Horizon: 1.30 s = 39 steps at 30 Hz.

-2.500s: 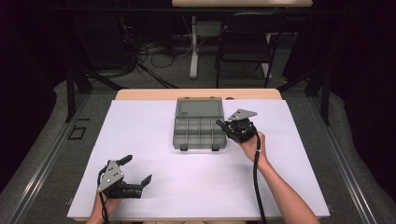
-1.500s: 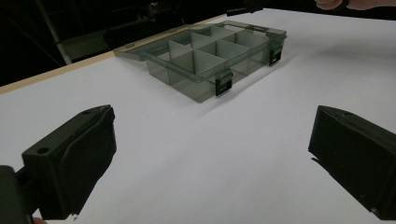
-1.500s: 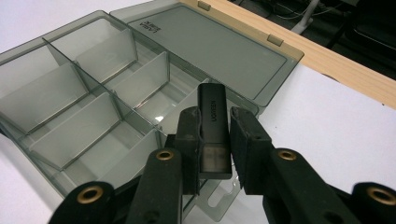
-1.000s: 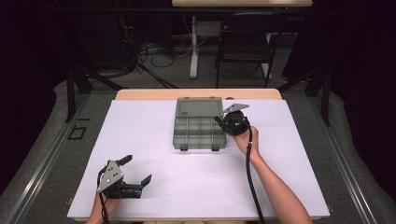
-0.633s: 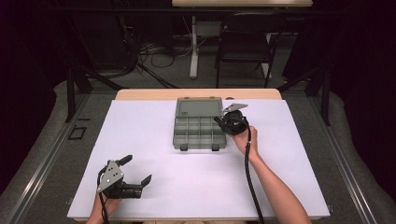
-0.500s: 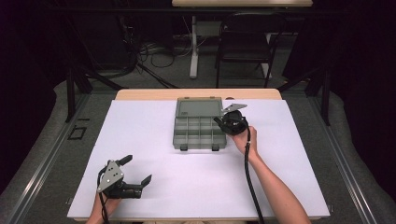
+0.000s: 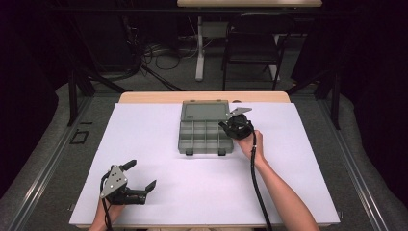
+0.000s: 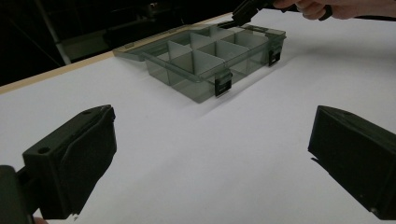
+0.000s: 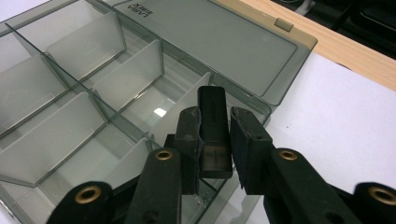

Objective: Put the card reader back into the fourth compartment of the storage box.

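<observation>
A smoky clear compartment box (image 7: 204, 137) lies open at the table's far middle, its lid (image 7: 206, 111) laid flat behind it. My right gripper (image 7: 225, 126) hangs over the box's right rear corner, shut on a small black block (image 9: 212, 112) that stands upright between its jaws above a right-hand compartment (image 9: 140, 109). The compartments that I see hold nothing. My left gripper (image 7: 142, 175) rests near the front left of the table, open, with bare white surface between its fingers (image 8: 74, 158). In the left gripper view the box (image 8: 205, 58) lies ahead, the right gripper (image 8: 245, 9) at its far side.
A white sheet (image 7: 298, 159) covers the tabletop, with a wooden strip (image 7: 144, 97) along the far edge. Beyond the table stand a dark chair (image 7: 255, 43) and floor cables (image 7: 159, 57).
My right gripper has moved slightly left and forward over the box's right rear corner and tipped down. It has held still for the last second. The left gripper has not moved.
</observation>
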### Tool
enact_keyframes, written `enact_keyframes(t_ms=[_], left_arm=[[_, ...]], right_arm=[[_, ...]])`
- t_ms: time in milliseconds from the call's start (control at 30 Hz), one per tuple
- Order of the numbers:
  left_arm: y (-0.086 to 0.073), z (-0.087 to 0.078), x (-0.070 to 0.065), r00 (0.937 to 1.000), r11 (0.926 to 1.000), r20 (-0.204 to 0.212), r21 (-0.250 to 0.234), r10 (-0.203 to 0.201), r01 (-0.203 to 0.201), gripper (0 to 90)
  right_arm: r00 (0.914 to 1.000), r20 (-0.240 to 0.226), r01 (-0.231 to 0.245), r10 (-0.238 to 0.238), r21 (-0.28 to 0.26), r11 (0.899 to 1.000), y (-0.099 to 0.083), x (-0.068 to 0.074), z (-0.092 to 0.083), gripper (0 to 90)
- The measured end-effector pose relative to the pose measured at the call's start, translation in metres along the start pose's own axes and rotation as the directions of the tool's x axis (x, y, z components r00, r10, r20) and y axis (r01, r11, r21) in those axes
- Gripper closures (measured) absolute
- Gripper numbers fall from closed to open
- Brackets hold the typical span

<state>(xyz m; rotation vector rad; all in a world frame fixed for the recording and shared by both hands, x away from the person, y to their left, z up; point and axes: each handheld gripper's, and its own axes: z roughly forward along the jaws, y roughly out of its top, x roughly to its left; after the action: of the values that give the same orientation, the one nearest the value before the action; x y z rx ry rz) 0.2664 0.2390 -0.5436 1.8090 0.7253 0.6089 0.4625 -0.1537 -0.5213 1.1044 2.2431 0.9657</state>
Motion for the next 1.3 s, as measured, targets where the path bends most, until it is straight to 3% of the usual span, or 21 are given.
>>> enact_keyframes(t_ms=[133,267,400,600,933,1300], left_arm=[[0.0,0.0,0.0,1.0,1.0,0.0,-0.001,-0.002,0.002,1.0],[0.0,0.001,0.0,1.0,1.0,0.003,0.001,0.001,-0.001,1.0],[0.0,0.002,0.001,1.0,1.0,0.001,0.004,-0.002,0.002,1.0],[0.0,0.001,0.0,1.0,1.0,0.001,0.004,0.0,0.0,1.0],[0.0,-0.001,0.0,1.0,1.0,0.003,-0.002,0.0,0.0,1.0],[0.0,-0.001,-0.001,1.0,1.0,0.002,0.0,0.001,-0.001,1.0]], right_arm=[[0.999,-0.007,-0.044,0.044,0.008,0.999,0.0,-0.001,0.0,44.3],[0.997,-0.035,-0.069,0.069,-0.007,0.998,0.0,-0.005,-0.008,26.7],[0.9935,-0.077,-0.085,0.084,-0.008,0.996,-0.001,-0.007,-0.018,16.3],[0.9922,-0.105,-0.069,0.068,-0.003,0.998,-0.004,-0.005,-0.031,10.1],[0.9872,-0.159,-0.012,0.012,-0.003,1.0,-0.01,0.009,-0.05,7.0],[0.978,-0.208,0.014,-0.014,0.001,1.0,-0.019,0.019,-0.065,5.3]])
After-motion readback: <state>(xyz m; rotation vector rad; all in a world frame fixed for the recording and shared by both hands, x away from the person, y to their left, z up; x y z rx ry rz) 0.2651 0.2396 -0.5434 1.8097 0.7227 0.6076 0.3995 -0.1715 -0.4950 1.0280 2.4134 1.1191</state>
